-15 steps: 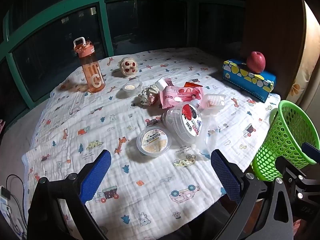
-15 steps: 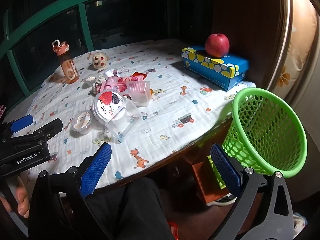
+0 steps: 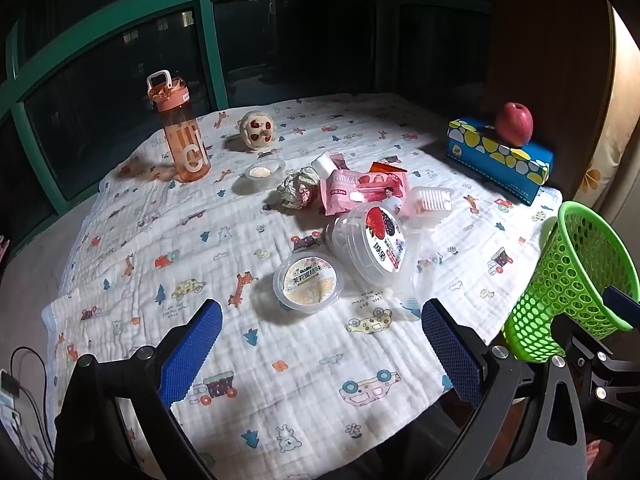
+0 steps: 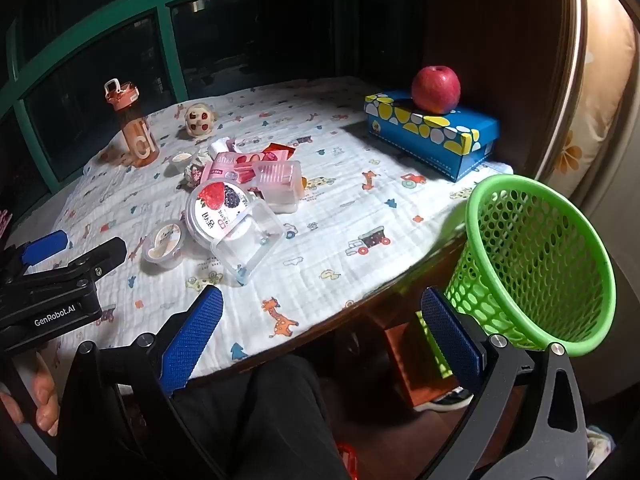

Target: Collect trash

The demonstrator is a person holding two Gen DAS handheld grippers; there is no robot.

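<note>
Left wrist view: the left gripper (image 3: 320,344) hangs with jaws spread wide and empty over the tablecloth (image 3: 280,380). The yogurt tub (image 3: 366,242) lies tipped mid-table, lid facing the camera.

Right wrist view: the right gripper (image 4: 322,336) is likewise released, near the green basket (image 4: 536,264); the tub's axis slants toward the near left.

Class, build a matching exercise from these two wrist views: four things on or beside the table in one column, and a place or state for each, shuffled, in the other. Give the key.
Things:
1. apple
2. green basket
3. orange bottle
4. berry-lid tub

Places or states:
A. standing upright at the far left of the cloth
B. lying on its side among the wrappers
C. resting on top of the blue box
D. beside the table's near right edge, nothing in it

Pairs: 1-C, 2-D, 3-A, 4-B
</note>
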